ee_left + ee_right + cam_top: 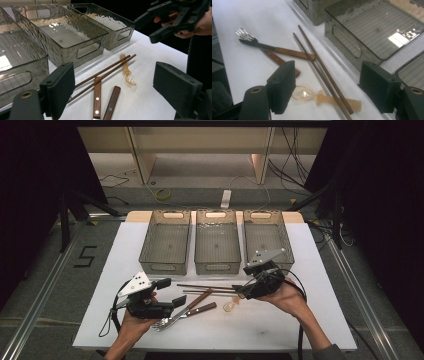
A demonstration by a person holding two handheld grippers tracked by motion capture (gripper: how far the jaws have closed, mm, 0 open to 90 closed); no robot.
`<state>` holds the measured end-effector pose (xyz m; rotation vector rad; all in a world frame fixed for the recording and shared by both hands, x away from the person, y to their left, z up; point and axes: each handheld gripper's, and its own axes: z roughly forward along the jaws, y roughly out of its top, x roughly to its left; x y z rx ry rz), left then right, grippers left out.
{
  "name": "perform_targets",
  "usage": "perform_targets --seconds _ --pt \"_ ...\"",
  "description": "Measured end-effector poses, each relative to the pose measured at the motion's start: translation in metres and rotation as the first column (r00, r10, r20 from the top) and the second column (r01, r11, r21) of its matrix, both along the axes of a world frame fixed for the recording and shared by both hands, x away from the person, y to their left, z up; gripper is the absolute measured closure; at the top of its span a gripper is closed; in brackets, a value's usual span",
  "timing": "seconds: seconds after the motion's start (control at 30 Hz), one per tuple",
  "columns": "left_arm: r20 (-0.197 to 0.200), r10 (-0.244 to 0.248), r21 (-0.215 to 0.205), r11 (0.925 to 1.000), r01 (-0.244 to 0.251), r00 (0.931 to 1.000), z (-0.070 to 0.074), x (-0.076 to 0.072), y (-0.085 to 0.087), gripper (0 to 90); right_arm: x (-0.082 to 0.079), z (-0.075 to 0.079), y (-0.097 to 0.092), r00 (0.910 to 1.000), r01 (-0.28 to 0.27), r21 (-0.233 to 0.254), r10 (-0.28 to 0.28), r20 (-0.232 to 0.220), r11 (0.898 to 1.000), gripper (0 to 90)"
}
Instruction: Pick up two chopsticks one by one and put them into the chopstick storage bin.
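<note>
Chopsticks (207, 288), one pair, dark brown wood: lying side by side on the white tabletop (310, 320), running left to right in the high view, in front of the middle bin. Their right ends pass over the handle of the amber spoon and sit just under the right gripper.

Amber spoon (322, 98), translucent plastic: flat on the tabletop, bowl towards the person, handle crossed by the chopsticks.

Fork (172, 320), metal tines, wooden handle: lying aslant near the left gripper, tines towards the person.

Second wooden-handled utensil (199, 298), riveted: beside the fork and touching it; its working end cannot be made out.

Bins, three, smoky clear plastic with cut-out handles: left bin (165, 245), middle bin (217, 245), right bin (267, 240), in a row at the far side of the tabletop.

Right gripper (246, 291): held in the person's right hand (289, 296) above the chopsticks' right ends and the spoon; jaws spread wide, nothing pinched between them.

Left gripper (172, 292): held in the left hand (134, 320) near the fork; jaws spread wide, holding nothing, pointed at the utensils.
</note>
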<state>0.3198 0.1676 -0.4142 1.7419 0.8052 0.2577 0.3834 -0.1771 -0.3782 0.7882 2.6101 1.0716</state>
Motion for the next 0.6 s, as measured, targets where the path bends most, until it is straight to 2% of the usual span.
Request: perform_targets --seconds 0.03,0.13,0.2,0.33,0.43,0.6 --pt "0.002 -0.002 0.002 1.0000 0.002 1.0000 0.000 0.000 0.000 17.1 0.007 -0.002 0.004 0.9999 -0.003 -0.011 0.003 -0.016 1.000 30.8" --pt "0.001 -0.001 0.003 1.0000 0.001 1.0000 0.000 0.000 0.001 17.1 0.013 -0.005 0.008 0.9997 -0.006 -0.037 0.005 -0.025 0.999 31.2" --pt "0.003 -0.001 0.000 1.0000 0.001 1.0000 0.000 0.000 0.000 17.1 0.022 -0.009 0.013 0.9988 -0.015 -0.062 0.012 -0.047 0.998 31.3" --pt "0.003 -0.001 -0.001 1.0000 0.001 1.0000 0.001 0.000 0.000 17.1 0.028 -0.012 0.018 0.9974 -0.024 -0.090 0.017 -0.071 0.996 32.8" --pt "0.004 -0.001 0.000 1.0000 0.001 1.0000 0.001 0.000 0.000 17.1 0.035 -0.018 0.023 0.9942 -0.043 -0.138 0.029 -0.103 0.990 37.4" --pt "0.006 -0.002 0.000 1.0000 0.002 1.0000 0.001 0.000 0.000 17.1 0.043 -0.027 0.028 0.9867 -0.084 -0.187 0.056 -0.153 0.979 44.8"
